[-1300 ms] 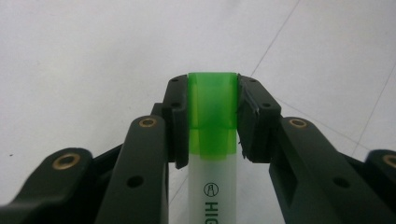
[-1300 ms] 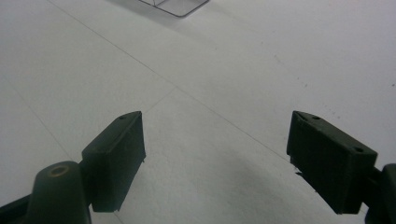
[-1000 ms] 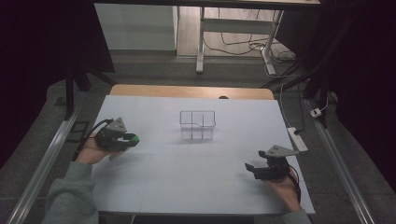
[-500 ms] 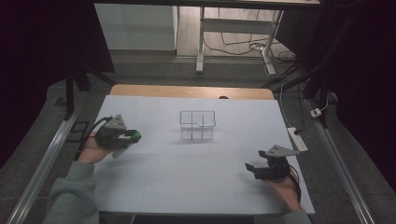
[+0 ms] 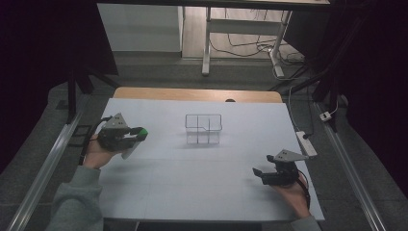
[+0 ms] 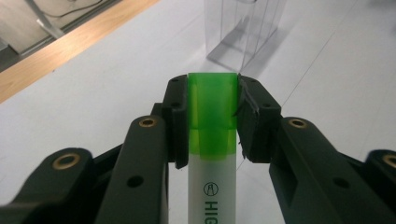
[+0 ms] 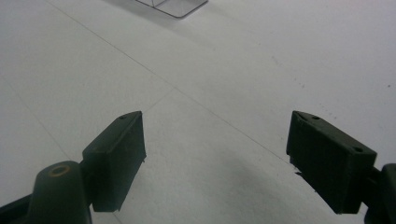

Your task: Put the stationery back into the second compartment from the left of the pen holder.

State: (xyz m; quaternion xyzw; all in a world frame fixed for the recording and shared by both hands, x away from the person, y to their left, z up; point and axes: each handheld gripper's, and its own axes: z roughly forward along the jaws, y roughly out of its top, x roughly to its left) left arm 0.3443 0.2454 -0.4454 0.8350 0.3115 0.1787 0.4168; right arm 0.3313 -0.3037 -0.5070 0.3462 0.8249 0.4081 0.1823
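Note:
A highlighter (image 6: pixel 212 121) with a green cap and a white barrel sits between the jaws of my left gripper (image 6: pixel 212 112), which is shut on the cap. Seen from the high view, that left gripper (image 5: pixel 137 134) hovers over the left side of the white table, the green cap (image 5: pixel 138 132) pointing right toward a clear plastic organiser (image 5: pixel 203 128) at the table's middle. The organiser (image 6: pixel 245 30) also stands ahead in the left gripper view. My right gripper (image 5: pixel 257 174) rests near the table's front right, jaws wide apart and empty; the right gripper (image 7: pixel 215 158) has only table between its jaws.
The white table (image 5: pixel 202 183) has a wooden strip (image 5: pixel 192 94) along its far edge. A power strip (image 5: pixel 306 143) lies at the right edge. Metal rails run along both sides, and a desk frame (image 5: pixel 207 43) with cables stands beyond.
My left gripper has drifted slightly up and to the right with the highlighter. The right gripper has stayed where it was.

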